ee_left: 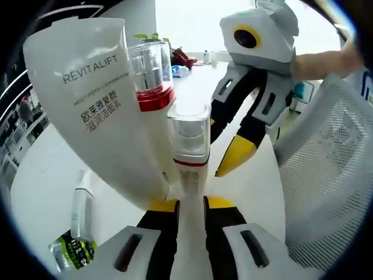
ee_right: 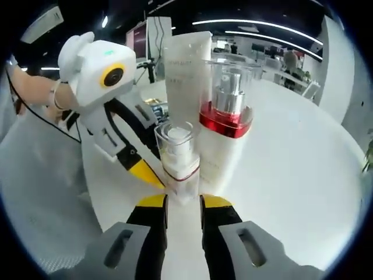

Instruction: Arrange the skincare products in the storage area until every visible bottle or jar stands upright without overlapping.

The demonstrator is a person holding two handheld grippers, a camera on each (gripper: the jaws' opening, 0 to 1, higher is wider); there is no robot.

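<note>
White tabletop (ee_right: 303, 151), bright window (ee_left: 192, 23), dark ceiling's strip lights (ee_right: 256, 24).

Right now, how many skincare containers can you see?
4: the Revitalift tube, the red-banded pump bottle beside it, the small clear-capped bottle in front, and a clear bottle lying apart on the table. Others may be hidden.

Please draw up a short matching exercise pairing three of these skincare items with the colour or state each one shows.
Things:
1. Large white REVITALIFT tube
2. Tall white pump bottle with a clear cap
3. Small clear bottle with a green label

Features:
A. Lying on its side on the white table
B. Wide red collar band
C. Grey printed lettering, standing upright

Pairs: 1-C, 2-B, 3-A
</note>
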